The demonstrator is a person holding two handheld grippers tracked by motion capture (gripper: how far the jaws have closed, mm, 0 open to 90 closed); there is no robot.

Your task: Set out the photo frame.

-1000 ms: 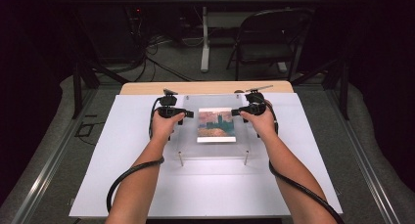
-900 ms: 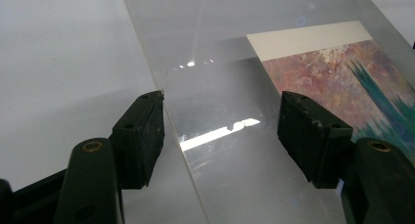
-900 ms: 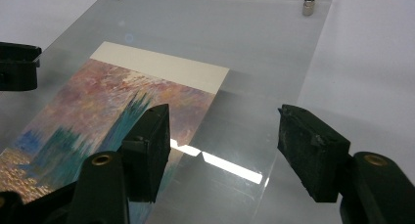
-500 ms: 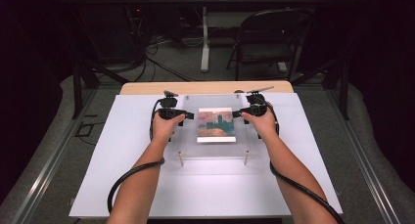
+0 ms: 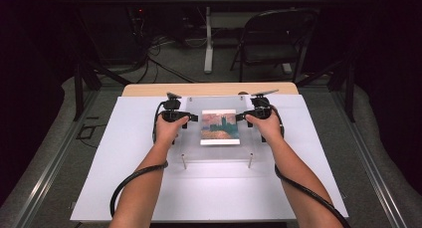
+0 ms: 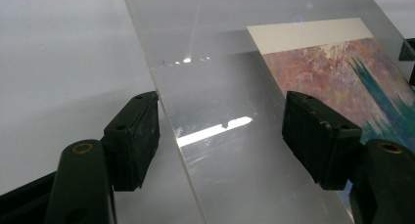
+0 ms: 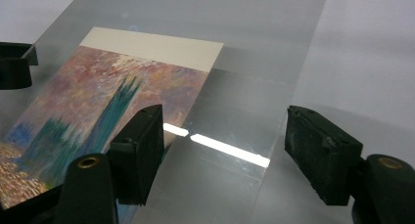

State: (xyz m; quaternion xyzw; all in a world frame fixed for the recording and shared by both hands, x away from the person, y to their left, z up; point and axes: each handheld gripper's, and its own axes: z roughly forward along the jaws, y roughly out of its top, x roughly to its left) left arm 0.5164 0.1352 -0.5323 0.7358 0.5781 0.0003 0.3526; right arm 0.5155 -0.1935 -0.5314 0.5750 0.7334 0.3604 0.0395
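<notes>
Folding chair (image 5: pixel 276 41) (behind), floor cables (image 5: pixel 164 58).

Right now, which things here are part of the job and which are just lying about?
Part of the job:
clear sheet
print
left gripper, open
right gripper, open

Just about:
chair
floor cables
far table's leg
</notes>
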